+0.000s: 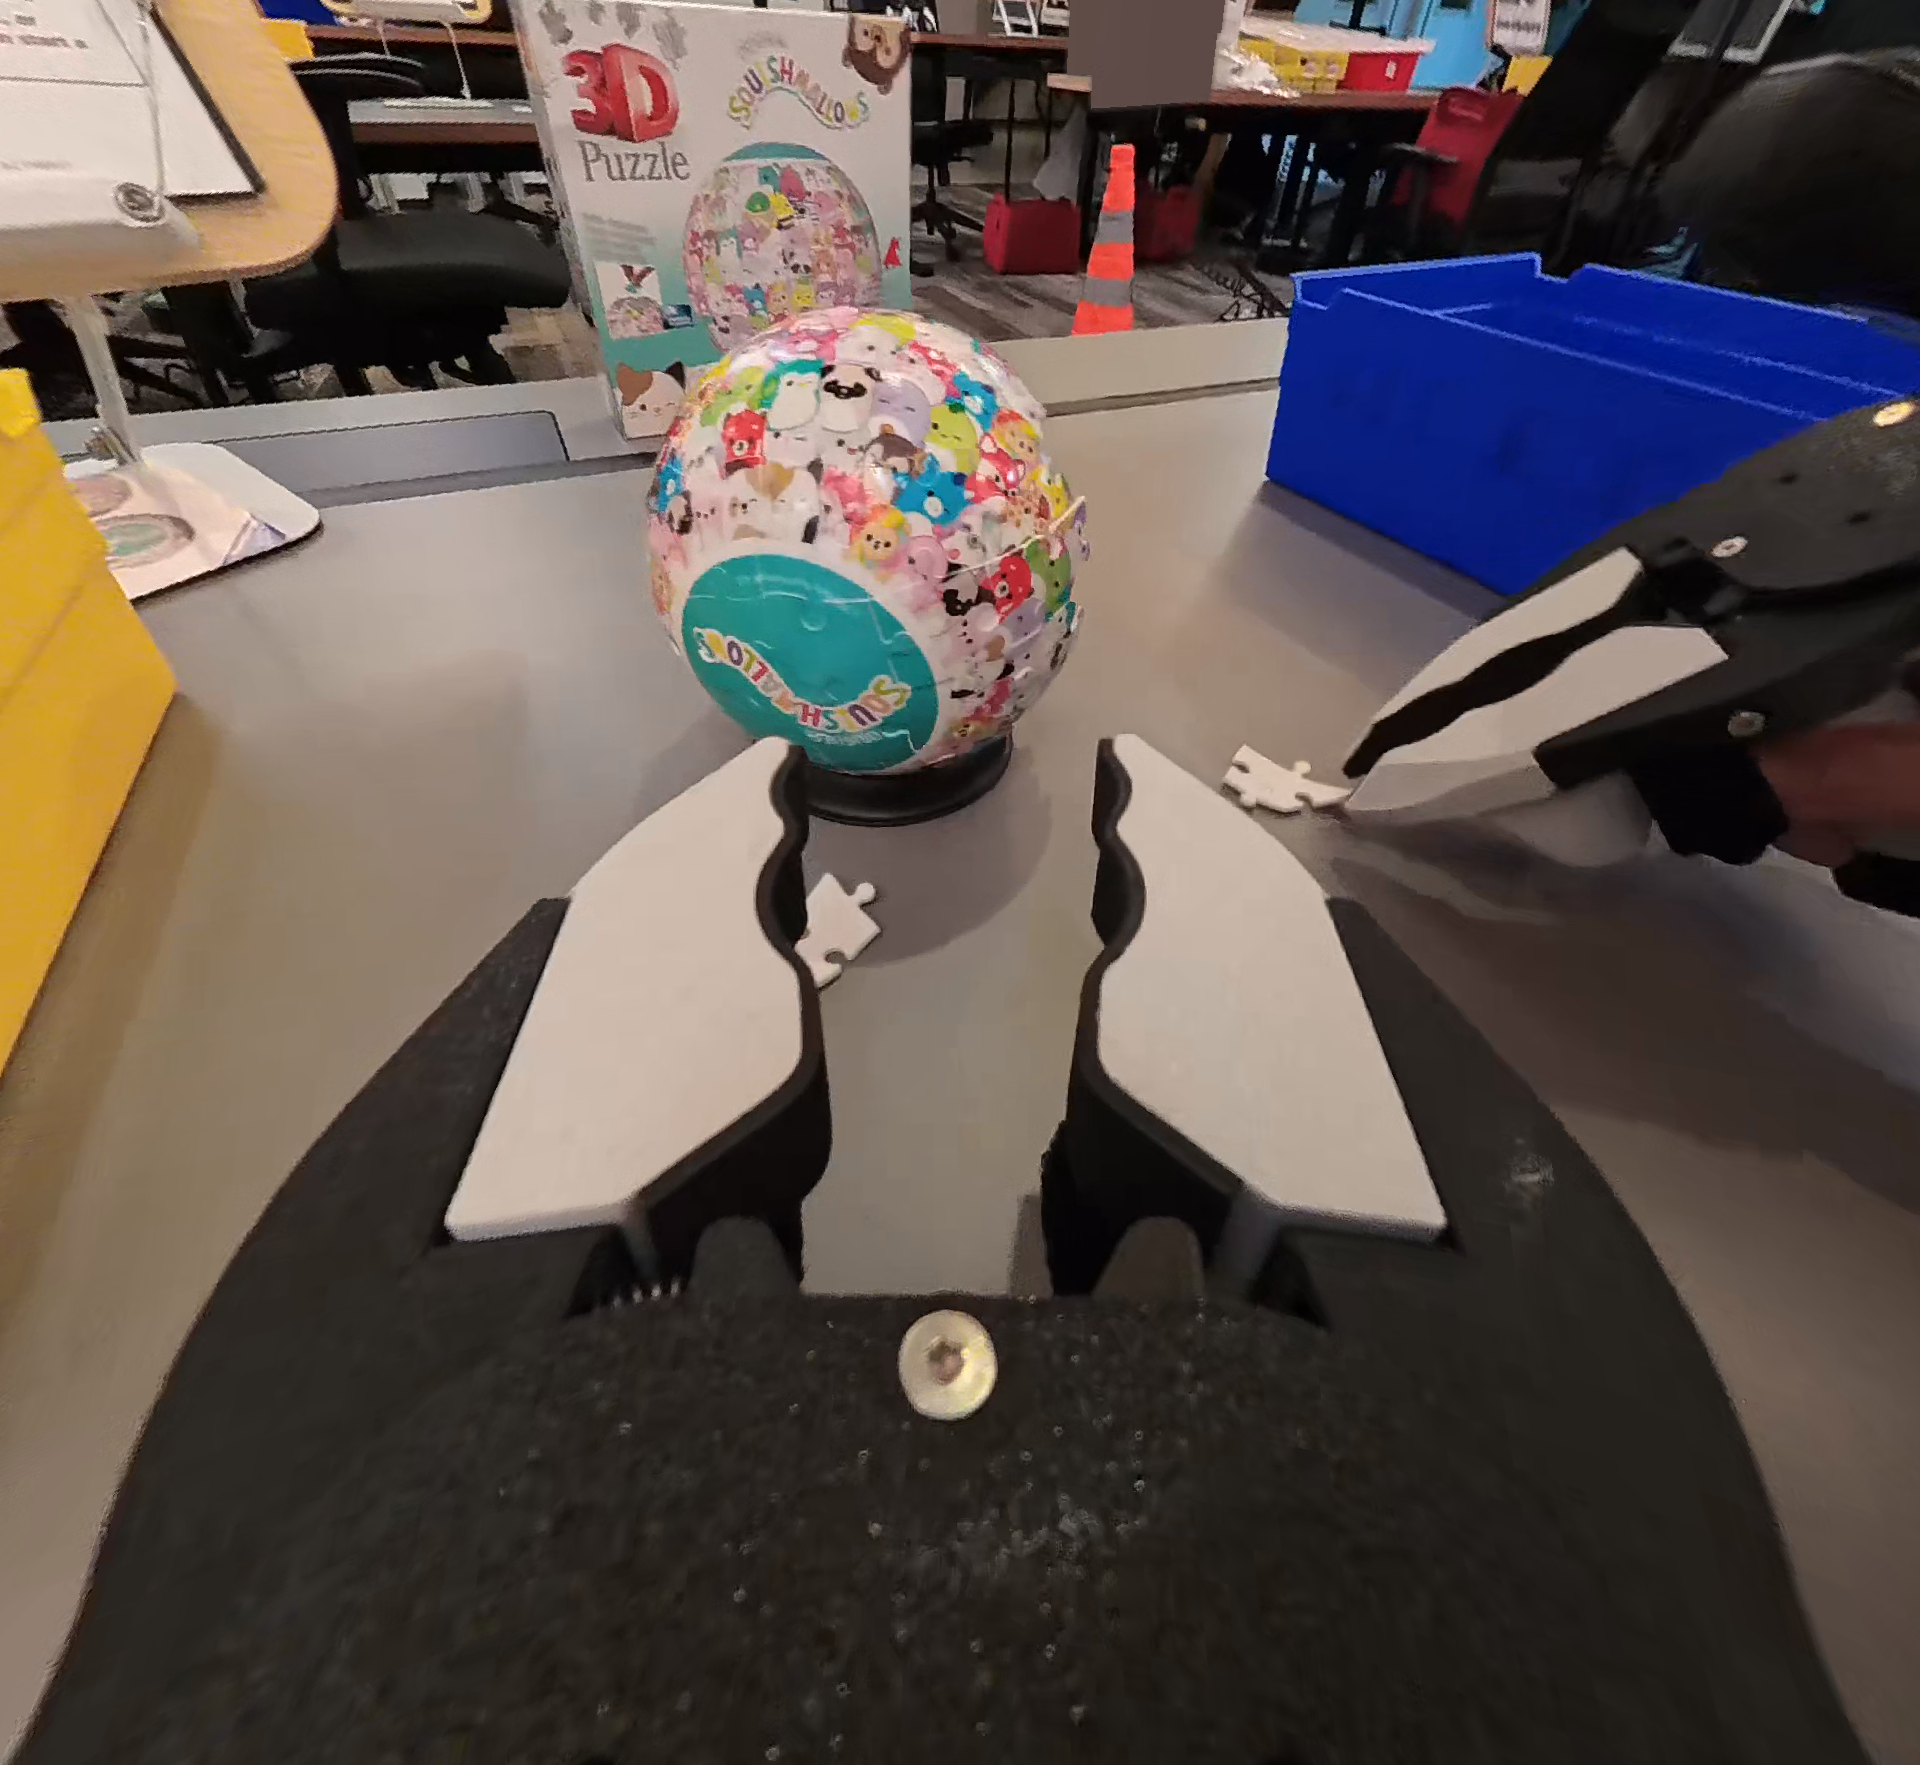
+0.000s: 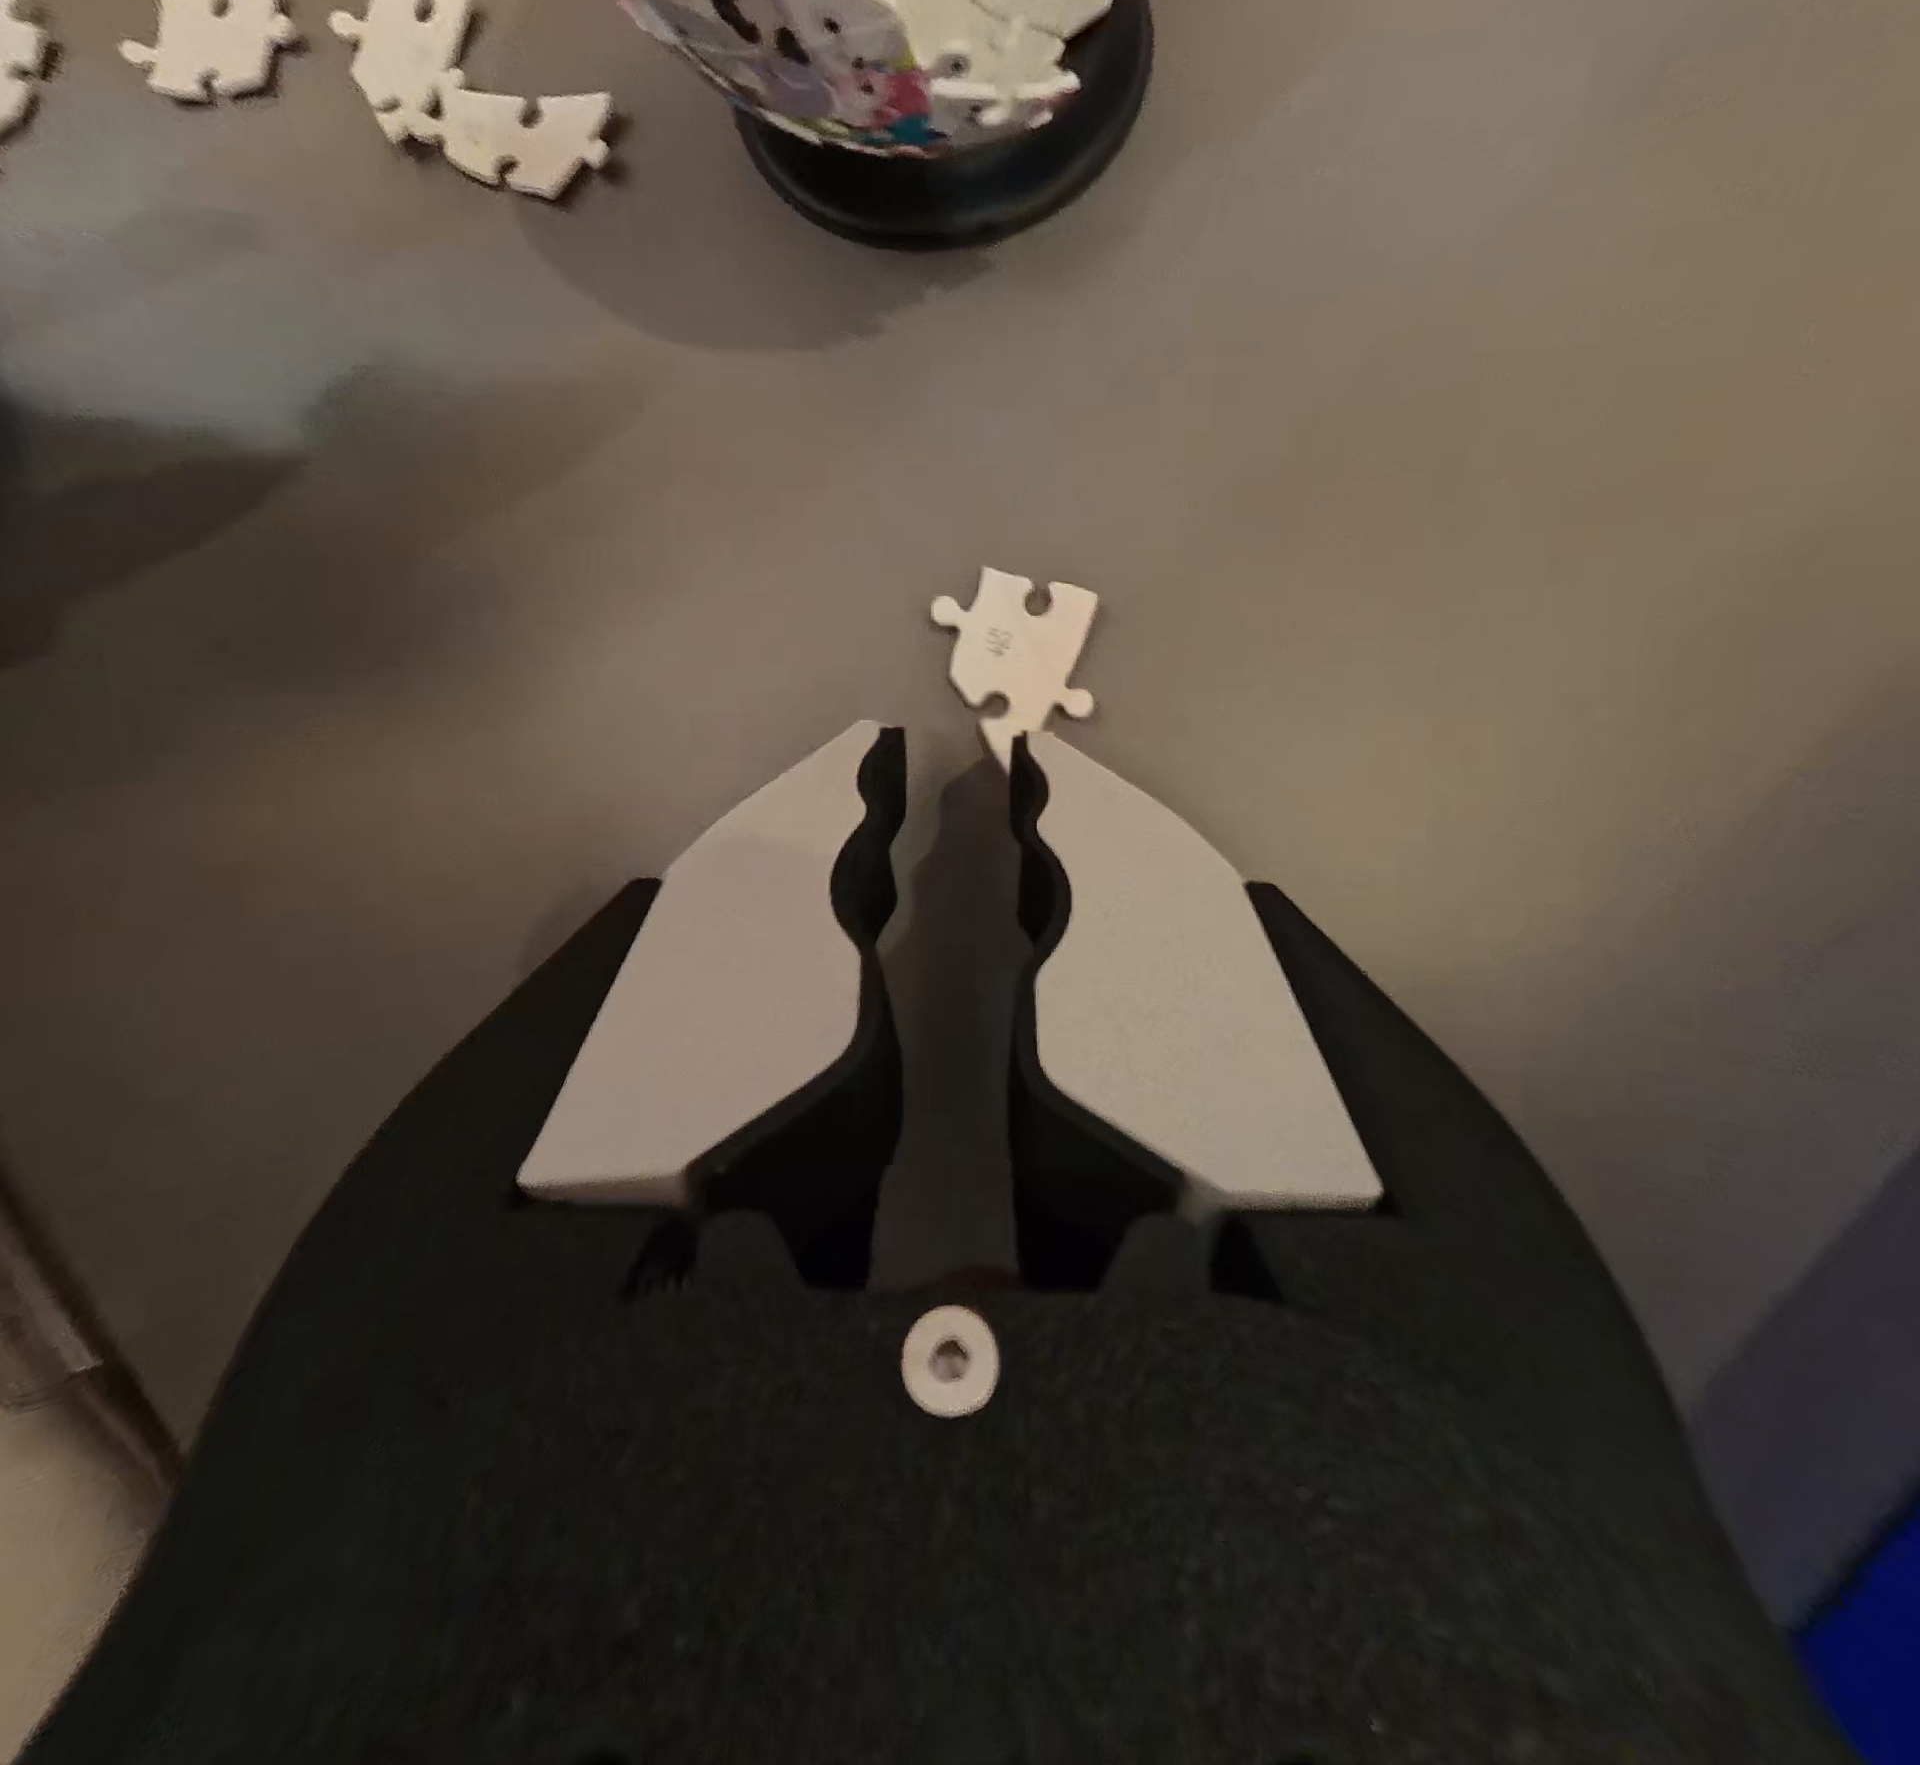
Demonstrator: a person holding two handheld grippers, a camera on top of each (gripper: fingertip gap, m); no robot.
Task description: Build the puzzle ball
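**Puzzle ball on its stand, loose pieces around it**

The grey table sits in an open workroom with desks and chairs behind. On it, a yellow bin stands at my left, a blue bin at my right, and the puzzle box upright just behind the puzzle ball. The ball rests on one black ring stand, with a gap in its shell on the side facing my right tool.

The right wrist view shows one white piece near my tool, three whole pieces lying left of the ball, and part of another at the edge. My left tool is wide open and empty, aimed at the stand, one piece lying beside its left finger. My right tool is narrowly parted, its right fingertip touching the nearest piece's corner, gripping nothing.
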